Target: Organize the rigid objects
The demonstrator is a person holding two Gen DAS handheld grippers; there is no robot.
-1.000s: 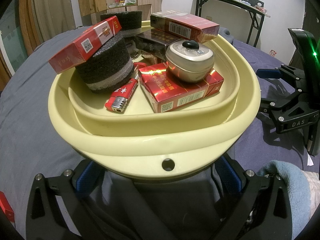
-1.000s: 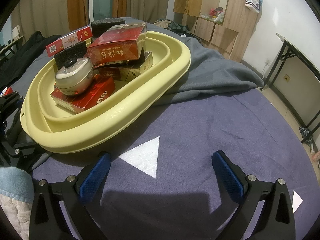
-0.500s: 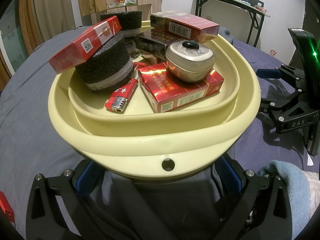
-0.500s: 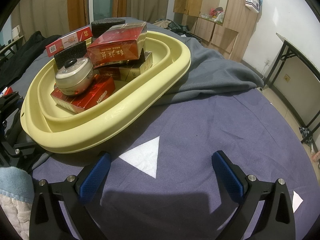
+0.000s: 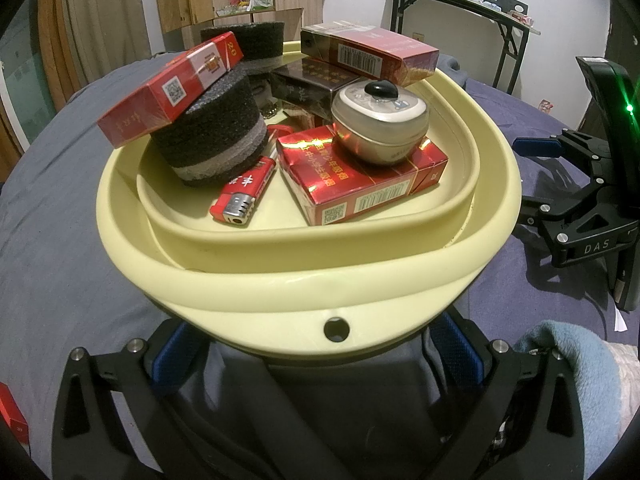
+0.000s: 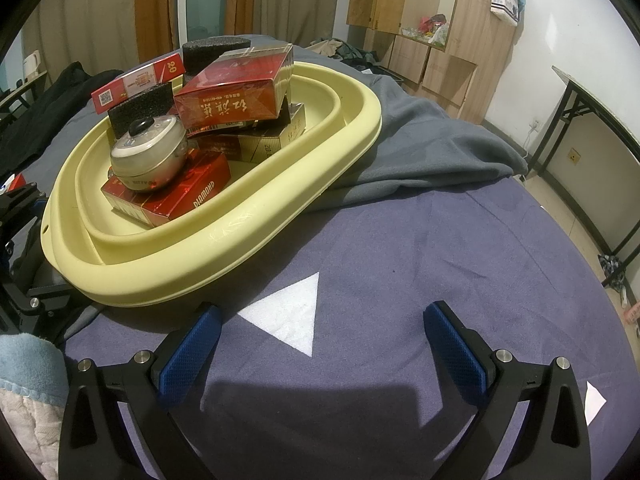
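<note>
Left wrist view: the pale yellow oval plastic basin (image 5: 320,276), full of red cigarette packs, lay on the bed with its long axis running away; left gripper (image 5: 320,354) jaws stood wide beneath its near rim. Right wrist view: right gripper (image 6: 320,344) jaws gaped wide, empty. Nothing had moved.

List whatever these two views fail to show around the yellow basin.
- Left gripper fingertips: left wrist view, hidden under the yellow basin rim.
- Small metal item behind the foam cylinder: left wrist view, mostly hidden.
- Red lighter: right wrist view, hidden by the basin's contents.
</note>
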